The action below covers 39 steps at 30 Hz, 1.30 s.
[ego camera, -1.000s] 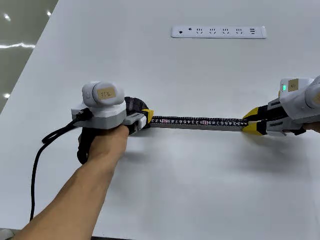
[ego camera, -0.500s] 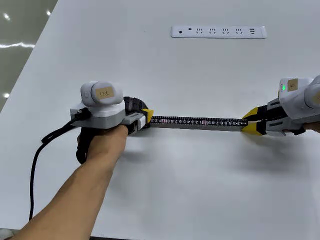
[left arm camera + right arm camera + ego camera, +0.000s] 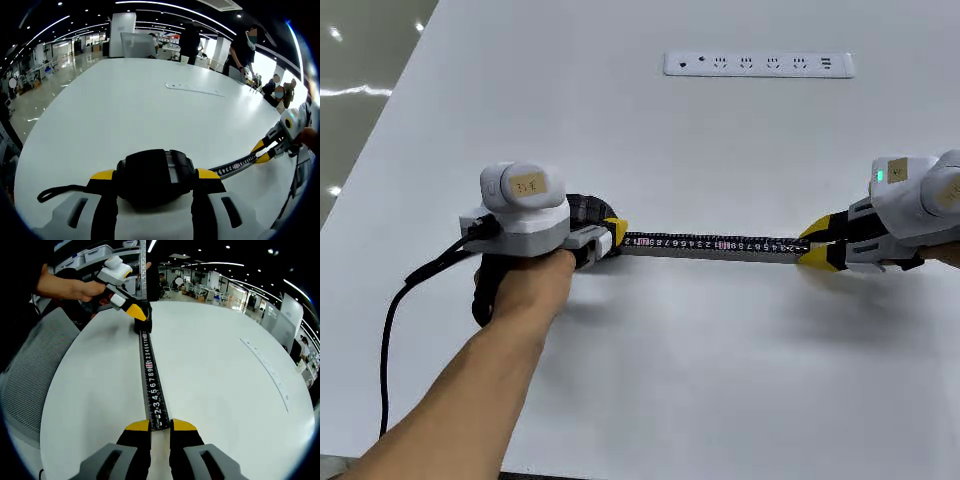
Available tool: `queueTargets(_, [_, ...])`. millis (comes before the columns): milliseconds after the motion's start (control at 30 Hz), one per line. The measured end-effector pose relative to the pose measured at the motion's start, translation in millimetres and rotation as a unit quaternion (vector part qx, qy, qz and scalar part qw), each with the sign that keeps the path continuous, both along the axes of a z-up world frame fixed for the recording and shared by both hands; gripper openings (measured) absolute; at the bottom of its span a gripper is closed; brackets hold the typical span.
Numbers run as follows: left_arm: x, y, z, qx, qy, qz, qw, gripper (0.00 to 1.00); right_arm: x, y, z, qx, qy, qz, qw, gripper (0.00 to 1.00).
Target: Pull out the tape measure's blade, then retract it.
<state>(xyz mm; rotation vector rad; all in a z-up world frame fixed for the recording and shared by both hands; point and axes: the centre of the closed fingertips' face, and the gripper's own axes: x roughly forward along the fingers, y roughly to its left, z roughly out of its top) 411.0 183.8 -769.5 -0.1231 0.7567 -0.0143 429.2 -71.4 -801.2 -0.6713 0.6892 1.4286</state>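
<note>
Since a moment ago your right gripper has edged slightly toward the left one, and the stretch of blade drawn out between them looks a touch shorter. Your left gripper sits where it was.

Nearest you, your left hand wraps the handle of that gripper, and a black cable trails off it toward the near edge of the bench. Its jaws are clamped on the black tape measure from both sides — in the left gripper view the case sits squarely between the two yellow tips.

From the case the blade runs straight across the white bench, numbers up, to your right gripper. There the jaws are closed on the blade's end, one yellow tip at each edge — the right gripper view shows the end caught between them.

Farther back, well apart from all this, a white power strip lies flat on the bench.
</note>
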Motion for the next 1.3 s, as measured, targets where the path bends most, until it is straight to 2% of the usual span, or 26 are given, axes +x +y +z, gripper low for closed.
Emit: queueTargets(1300, [-1.0,0.3,-0.5,-0.009,0.003,-0.002,1.0000,0.55,-4.2,32.9,1.6,0.013,0.004,0.007,0.9999,0.10])
